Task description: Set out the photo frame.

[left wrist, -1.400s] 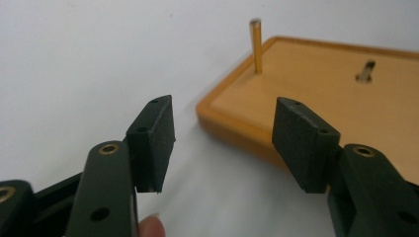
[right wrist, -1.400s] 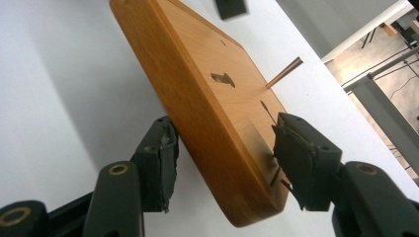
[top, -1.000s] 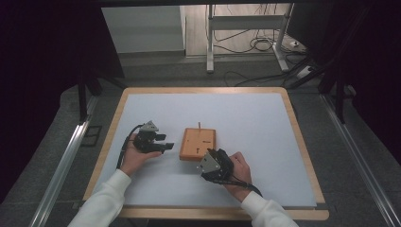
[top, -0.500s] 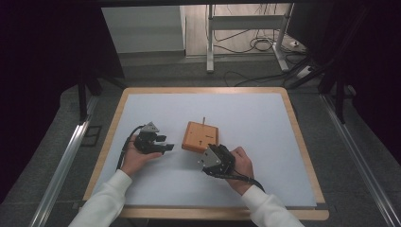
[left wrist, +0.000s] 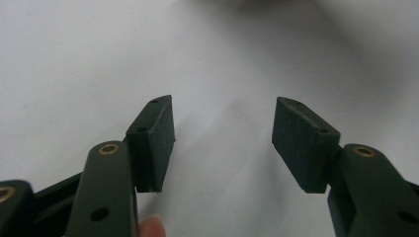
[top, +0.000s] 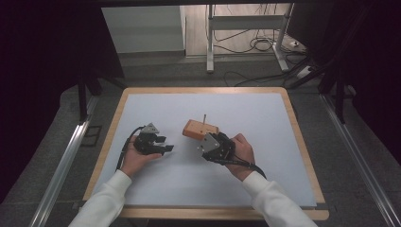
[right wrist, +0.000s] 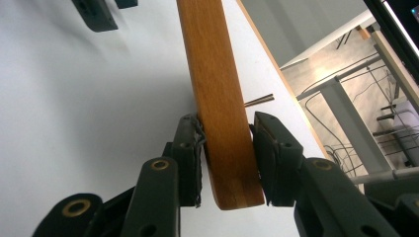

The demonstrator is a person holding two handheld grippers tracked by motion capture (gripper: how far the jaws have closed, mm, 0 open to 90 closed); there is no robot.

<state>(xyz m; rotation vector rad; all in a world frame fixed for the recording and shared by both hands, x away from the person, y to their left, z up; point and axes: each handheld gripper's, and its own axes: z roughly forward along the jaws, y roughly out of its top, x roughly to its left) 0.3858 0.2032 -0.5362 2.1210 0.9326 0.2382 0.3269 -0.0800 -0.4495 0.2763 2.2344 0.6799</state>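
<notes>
Currently the wooden block (top: 200,129) is held tilted up off the white table top (top: 265,118) near its middle, gripped on both faces by the right gripper (right wrist: 227,163), whose jaws have just been closing onto it. A thin peg (top: 204,118) is seen standing up from the block. The right hand (top: 241,152) is wrapped around its tool from the side. The left gripper (left wrist: 222,143) is kept low over the table, jaws wide apart with nothing between them, the left hand (top: 135,158) resting beneath it. The block's far end is cut off in the right gripper view.
</notes>
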